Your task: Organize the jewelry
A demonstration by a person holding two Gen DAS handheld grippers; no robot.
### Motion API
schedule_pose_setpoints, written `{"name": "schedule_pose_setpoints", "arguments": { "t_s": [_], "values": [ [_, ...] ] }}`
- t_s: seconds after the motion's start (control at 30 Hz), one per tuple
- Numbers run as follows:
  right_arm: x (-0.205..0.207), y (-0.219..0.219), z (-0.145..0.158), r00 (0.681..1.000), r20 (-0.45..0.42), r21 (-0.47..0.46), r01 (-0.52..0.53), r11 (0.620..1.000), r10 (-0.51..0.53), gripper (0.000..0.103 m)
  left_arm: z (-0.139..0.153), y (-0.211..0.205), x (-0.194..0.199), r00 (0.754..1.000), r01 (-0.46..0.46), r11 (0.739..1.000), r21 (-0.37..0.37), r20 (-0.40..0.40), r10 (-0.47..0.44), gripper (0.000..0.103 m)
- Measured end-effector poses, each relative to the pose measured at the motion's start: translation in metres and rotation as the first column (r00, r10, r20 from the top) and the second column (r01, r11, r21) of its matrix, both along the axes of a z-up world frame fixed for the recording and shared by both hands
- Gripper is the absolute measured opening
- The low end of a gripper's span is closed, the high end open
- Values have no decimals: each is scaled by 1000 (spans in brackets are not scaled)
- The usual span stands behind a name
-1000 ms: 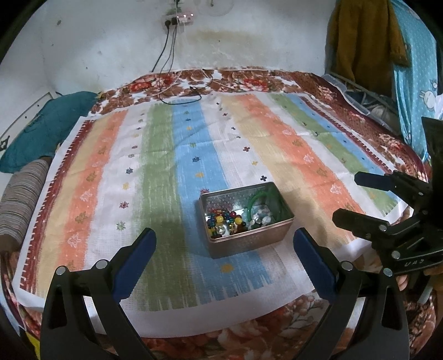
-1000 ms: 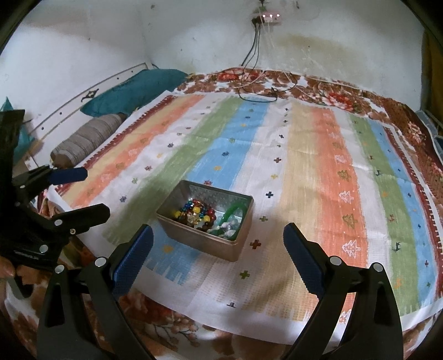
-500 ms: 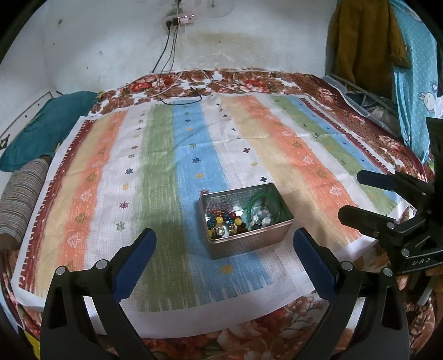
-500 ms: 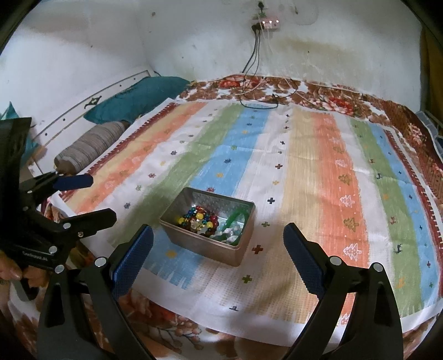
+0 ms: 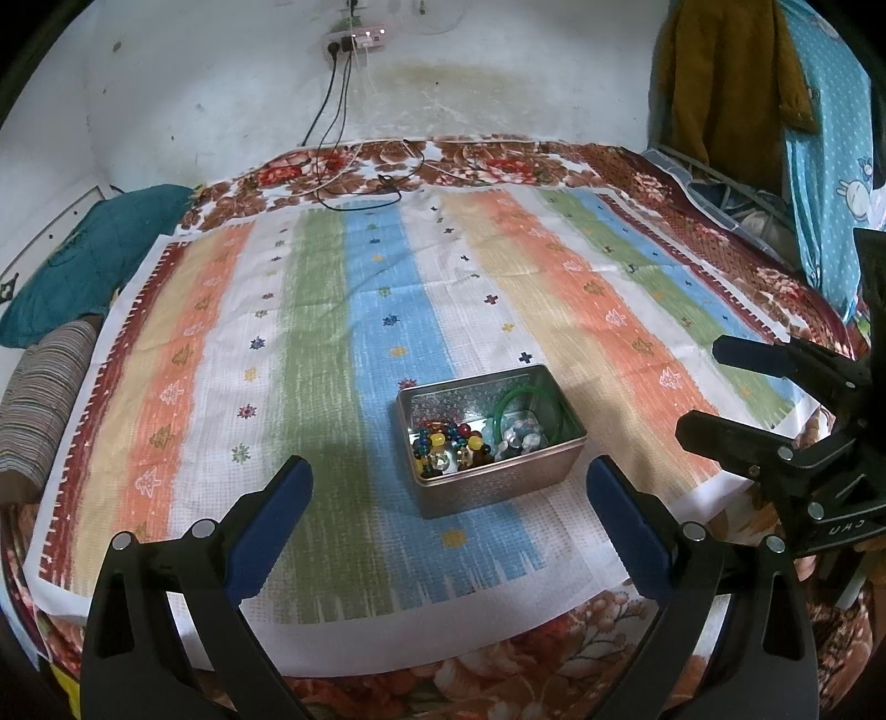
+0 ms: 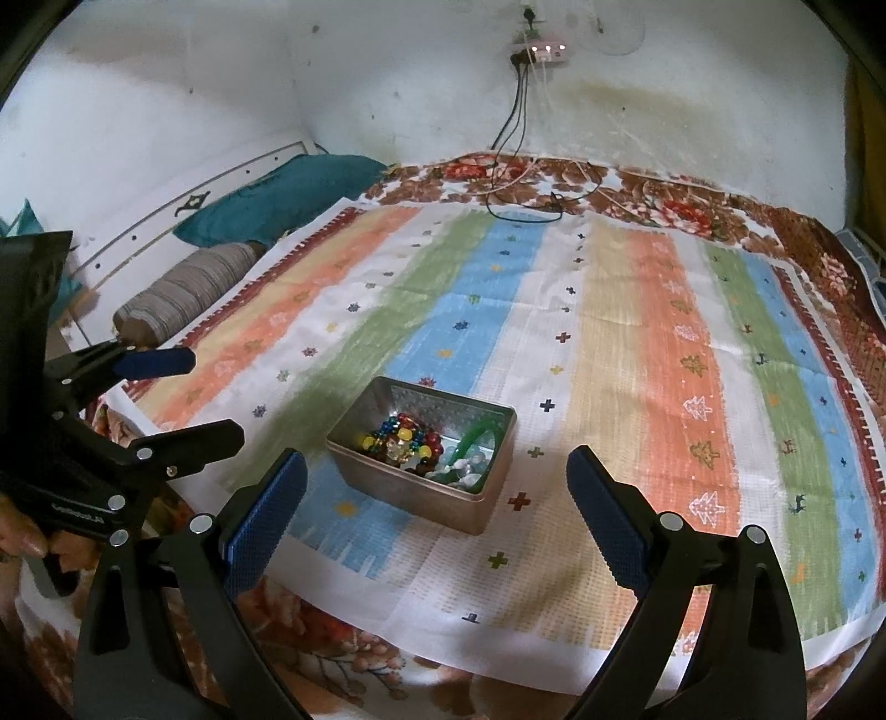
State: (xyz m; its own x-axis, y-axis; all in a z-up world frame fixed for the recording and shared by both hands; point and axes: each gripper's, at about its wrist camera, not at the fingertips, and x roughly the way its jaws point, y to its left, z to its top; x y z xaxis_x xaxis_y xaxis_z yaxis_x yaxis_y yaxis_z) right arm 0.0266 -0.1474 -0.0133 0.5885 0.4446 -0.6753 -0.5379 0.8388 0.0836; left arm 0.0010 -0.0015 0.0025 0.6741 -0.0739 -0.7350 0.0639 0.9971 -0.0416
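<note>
Writing: small white lettering on the body of each tool is visible in the opposite wrist view, but too small and distorted to read. Surface: a bed covered by a striped cloth [image 5: 354, 310] in orange, green, blue and cream bands with small cross and tree motifs, laid over a brown floral sheet [image 5: 498, 166] that shows at the edges. Room: stained white wall [image 5: 221, 99] behind, a power strip [image 6: 540, 51] with lit indicators mounted on it, cables [image 6: 523, 199] hanging down onto the far end of the bed. A teal pillow [image 6: 288, 196] and a striped bolster [image 6: 191, 291] lie along the left side; clothes [image 5: 720, 83] hang at the right. Task item: an open metal tin [image 5: 490, 440] sits on the blue stripe near the front edge of the cloth, holding mixed coloured beads [image 6: 401, 440], pale beads and a green bangle [image 5: 526, 401]. Left tool [image 5: 448, 507]: fingers wide apart, empty, hovering short of the tin. Right tool [image 6: 437, 501]: fingers wide apart, empty, likewise just before the tin. The cloth around the tin is bare on all sides.
</note>
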Motion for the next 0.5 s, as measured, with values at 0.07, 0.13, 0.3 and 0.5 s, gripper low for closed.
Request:
{"name": "schedule_pose_setpoints", "arguments": {
  "t_s": [0.07, 0.13, 0.3, 0.5],
  "values": [
    [0, 2, 0, 1000, 2, -8, 1, 1000, -1, 96, 0, 0, 0, 1000, 0, 1000, 2, 1, 0, 97],
    [0, 4, 0, 1000, 0, -11, -2, 1000, 2, 96, 0, 1, 0, 1000, 0, 1000, 5, 1, 0, 97],
    [-1, 5, 1, 1000, -1, -9, -2, 1000, 2, 96, -2, 3, 1, 1000, 7, 1000, -2, -8, -7, 97],
    [-2, 6, 1, 1000, -2, -4, -6, 1000, 6, 96, -2, 3, 1, 1000, 14, 1000, 4, -12, -14, 97]
  ]
}}
